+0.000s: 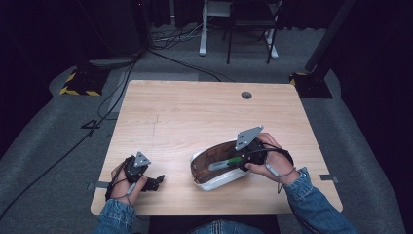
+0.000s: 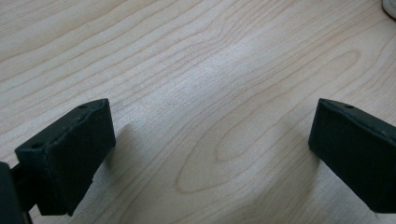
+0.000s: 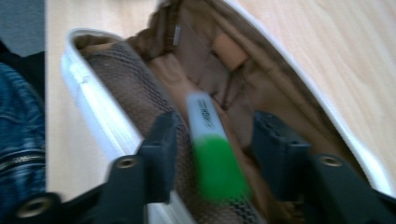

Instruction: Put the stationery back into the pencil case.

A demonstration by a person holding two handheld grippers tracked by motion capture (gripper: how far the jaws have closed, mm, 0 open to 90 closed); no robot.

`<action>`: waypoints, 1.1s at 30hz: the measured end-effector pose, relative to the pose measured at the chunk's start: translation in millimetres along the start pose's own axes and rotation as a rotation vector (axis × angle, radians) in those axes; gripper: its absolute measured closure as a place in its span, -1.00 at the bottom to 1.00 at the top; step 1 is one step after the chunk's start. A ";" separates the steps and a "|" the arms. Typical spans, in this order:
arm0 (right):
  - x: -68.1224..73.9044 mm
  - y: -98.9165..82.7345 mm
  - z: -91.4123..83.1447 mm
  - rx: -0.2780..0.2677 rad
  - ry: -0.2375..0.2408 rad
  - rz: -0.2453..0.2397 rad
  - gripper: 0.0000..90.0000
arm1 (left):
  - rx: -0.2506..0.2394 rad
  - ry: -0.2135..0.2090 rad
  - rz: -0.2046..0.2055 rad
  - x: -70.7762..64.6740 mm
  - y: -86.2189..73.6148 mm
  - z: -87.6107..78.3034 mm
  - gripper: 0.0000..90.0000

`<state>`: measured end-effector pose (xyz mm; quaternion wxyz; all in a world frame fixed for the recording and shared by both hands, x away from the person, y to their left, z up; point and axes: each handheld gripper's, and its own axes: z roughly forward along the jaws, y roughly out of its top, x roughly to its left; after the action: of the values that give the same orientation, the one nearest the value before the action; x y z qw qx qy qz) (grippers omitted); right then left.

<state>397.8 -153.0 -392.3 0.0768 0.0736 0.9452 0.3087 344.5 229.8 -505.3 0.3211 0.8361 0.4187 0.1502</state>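
R claw over open pouch w/ green-capped marker

R claw (image 3: 212, 154) sits at the open white pouch (image 1: 214, 183) w/ brown lining, on the desk (image 1: 195, 112) near its front edge; jaws apart, pads either side of the marker (image 3: 210, 149) but not pressing it; marker lies loose on the mesh inside the pouch, green cap toward the claw. L claw (image 2: 212, 154) rests low over bare desk, well apart from the pouch, jaws wide apart, nothing between
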 end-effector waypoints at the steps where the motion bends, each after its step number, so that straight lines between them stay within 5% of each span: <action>1: -1.5 -0.9 -0.3 -0.007 -0.010 0.005 0.01 | 0.000 0.001 0.001 0.0 0.2 0.1 -0.99; 14: -6.3 -5.7 -15.5 -0.079 -0.074 0.055 -0.17 | 0.002 0.004 -0.004 -0.5 0.9 1.0 -1.00; 24: -15.1 -16.3 -36.0 -0.155 -0.119 0.147 -0.38 | 0.000 0.007 0.005 0.3 1.3 1.2 -1.00; 33: -27.9 -37.8 -53.7 -0.185 -0.210 0.253 -0.52 | 0.000 0.008 -0.007 0.7 2.1 2.1 -1.00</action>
<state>411.3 -219.1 -369.2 0.1423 0.2162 0.8828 0.3919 347.2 228.6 -505.5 0.3198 0.8340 0.4230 0.1523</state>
